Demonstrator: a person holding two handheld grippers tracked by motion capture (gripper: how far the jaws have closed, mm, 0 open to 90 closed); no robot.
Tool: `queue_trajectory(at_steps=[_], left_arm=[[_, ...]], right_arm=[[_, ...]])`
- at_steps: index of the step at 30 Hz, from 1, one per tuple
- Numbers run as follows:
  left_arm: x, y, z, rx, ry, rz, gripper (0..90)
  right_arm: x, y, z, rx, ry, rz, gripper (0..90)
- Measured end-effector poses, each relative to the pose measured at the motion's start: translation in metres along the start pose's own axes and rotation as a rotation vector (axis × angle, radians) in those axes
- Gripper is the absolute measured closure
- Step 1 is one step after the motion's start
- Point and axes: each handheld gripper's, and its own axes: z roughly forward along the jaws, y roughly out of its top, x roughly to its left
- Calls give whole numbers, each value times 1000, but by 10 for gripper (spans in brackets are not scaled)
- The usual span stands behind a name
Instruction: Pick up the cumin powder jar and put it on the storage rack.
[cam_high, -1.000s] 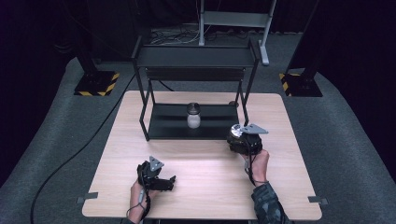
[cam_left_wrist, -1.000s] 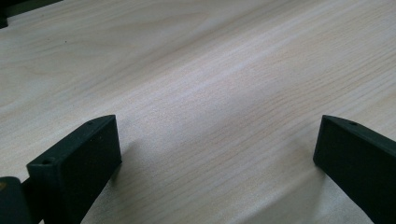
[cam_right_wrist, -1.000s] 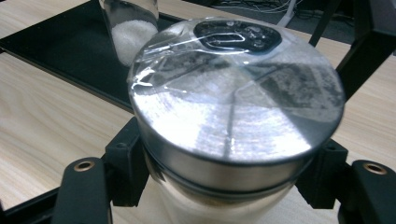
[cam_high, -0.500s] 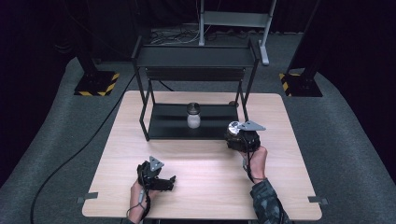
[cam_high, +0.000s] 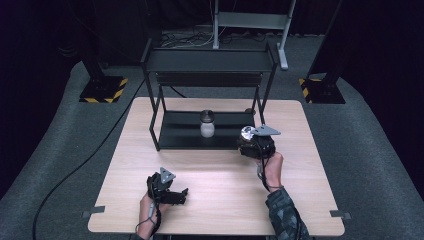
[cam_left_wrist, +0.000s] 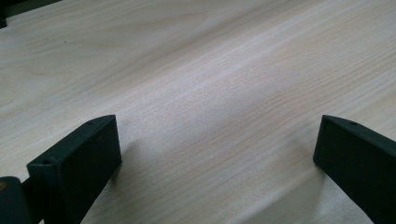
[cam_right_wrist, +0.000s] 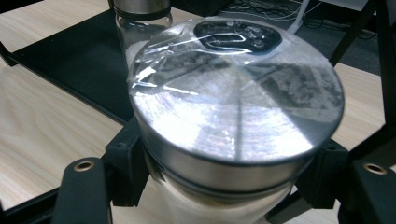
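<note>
Wooden desk (cam_high: 125, 165), light grain, carrying a black two-tier shelf rack (cam_high: 210, 62) along its far edge. Held jar (cam_right_wrist: 236, 121): metal lid, pale contents, clamped between the jaws of the right gripper (cam_high: 255, 145), whose pads press its body just below the lid; it hangs at the rack's front right corner, over the desk's right half. In the right gripper view the lid is bright, with a clear film across the top. Second jar (cam_high: 207, 123): same make, upright on the rack's lower shelf, near its middle, apart from the held jar. Left gripper (cam_high: 167, 189): near the desk's near edge, left of centre, jaws spread wide and empty, bare wood between them in the left gripper view. A black cable (cam_high: 85, 165) trails over the grey floor at left.
</note>
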Motion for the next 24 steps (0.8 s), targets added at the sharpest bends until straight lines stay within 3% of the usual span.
queue_trajectory(at_steps=[24], left_arm=[[0,0,0,1,-1,0,2]], right_arm=[[-1,21,13,11,7,-33,305]])
